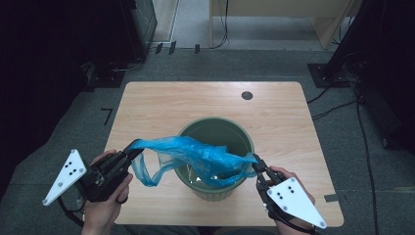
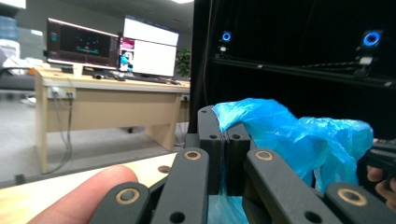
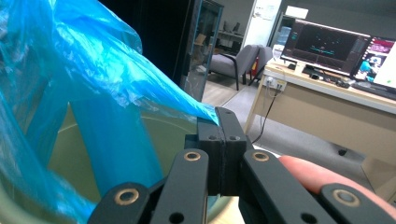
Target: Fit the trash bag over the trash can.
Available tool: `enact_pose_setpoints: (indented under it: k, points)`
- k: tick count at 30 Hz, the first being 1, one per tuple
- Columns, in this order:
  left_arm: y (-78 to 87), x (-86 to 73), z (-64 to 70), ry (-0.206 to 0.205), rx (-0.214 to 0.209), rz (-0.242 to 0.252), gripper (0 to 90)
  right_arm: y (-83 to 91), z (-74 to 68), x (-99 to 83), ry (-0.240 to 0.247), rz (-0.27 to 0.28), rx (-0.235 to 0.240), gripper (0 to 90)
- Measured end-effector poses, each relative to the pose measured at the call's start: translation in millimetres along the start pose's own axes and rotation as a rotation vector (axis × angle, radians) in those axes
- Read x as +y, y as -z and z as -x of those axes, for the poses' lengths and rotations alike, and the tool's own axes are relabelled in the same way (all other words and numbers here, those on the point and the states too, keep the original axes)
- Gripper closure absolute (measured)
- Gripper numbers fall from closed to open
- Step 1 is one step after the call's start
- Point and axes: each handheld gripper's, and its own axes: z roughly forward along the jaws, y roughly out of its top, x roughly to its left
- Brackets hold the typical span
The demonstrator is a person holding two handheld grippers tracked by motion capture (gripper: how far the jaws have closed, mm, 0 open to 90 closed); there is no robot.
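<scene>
Blue plastic bag is hanging stretched over the green bin, which is standing near the front edge of the desk. I am pinching one edge in the left hand-held gripper, jaws clamped on the film, and the opposite edge in the right hand-held gripper, likewise clamped. I judge I am spreading the mouth to line the bin; next I am needing to pull the edges apart and lower them around the rim. Beyond the pale wood desk, grey carpet and dark racks are showing, with lit monitors on another table.
</scene>
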Motion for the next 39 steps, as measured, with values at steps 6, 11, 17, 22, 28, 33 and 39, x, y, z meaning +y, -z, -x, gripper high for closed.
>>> enact_pose_setpoints:
  k: [6, 11, 17, 22, 28, 33, 39]
  points:
    - [11.7, 11.9, 12.0, -0.04, -0.024, 0.049, 89.3, 17.1, 10.2, 13.2, -0.025, 0.049, 0.007, 90.0]
    - [14.5, 12.4, 9.7, -0.038, -0.025, 0.04, 89.3, 24.4, 9.9, 16.2, -0.012, 0.03, 0.012, 90.0]
    - [20.1, 16.8, 4.5, 0.011, -0.075, 0.03, 89.3, 36.7, 9.5, 11.7, 0.012, -0.012, 0.029, 90.0]
    - [18.3, 14.5, 7.6, -0.017, -0.089, -0.014, 88.6, 40.5, 12.6, 7.7, 0.021, -0.039, 0.04, 90.0]
    - [-13.8, -26.3, -3.2, 0.026, -0.056, -0.097, 87.9, 12.1, 13.9, -24.3, -0.022, -0.12, 0.028, 90.0]
    - [-30.8, -49.5, -14.1, 0.037, -0.023, -0.224, 87.9, -6.9, 7.3, -46.2, -0.004, -0.189, 0.005, 90.0]
    - [-42.2, -67.6, -23.7, 0.069, -0.038, -0.325, 87.8, -22.1, 0.5, -62.4, -0.028, -0.23, 0.006, 90.0]
